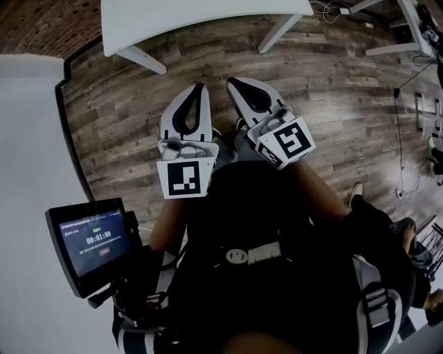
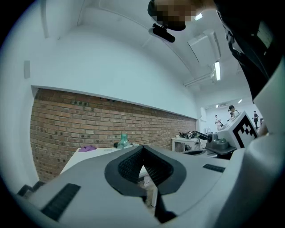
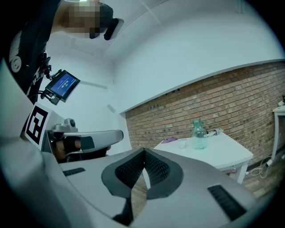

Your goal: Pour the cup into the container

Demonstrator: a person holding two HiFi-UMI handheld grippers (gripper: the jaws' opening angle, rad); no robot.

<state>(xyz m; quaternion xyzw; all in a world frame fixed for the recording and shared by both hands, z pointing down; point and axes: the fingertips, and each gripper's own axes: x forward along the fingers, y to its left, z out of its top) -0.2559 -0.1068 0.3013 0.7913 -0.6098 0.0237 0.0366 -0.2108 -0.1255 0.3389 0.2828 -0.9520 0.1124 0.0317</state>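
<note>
A green-tinted glass bottle [image 3: 199, 134] stands on a white table [image 3: 222, 156] by the brick wall, with a small clear cup [image 3: 182, 143] just left of it. The bottle [image 2: 124, 140] also shows far off in the left gripper view. Both grippers are held in front of the person's body over the wooden floor, well short of the table [image 1: 208, 21]. My left gripper [image 1: 200, 86] is shut with nothing in it, its tips meeting [image 2: 142, 147]. My right gripper [image 1: 230, 81] is likewise shut and empty [image 3: 144, 151]. The cup and bottle are outside the head view.
A purple cloth [image 3: 170, 140] lies on the table behind the cup. A tablet [image 1: 90, 242] with a running timer sits at the person's left. White wall panels [image 1: 28, 173] stand to the left, cables and table legs [image 1: 408, 48] at the far right.
</note>
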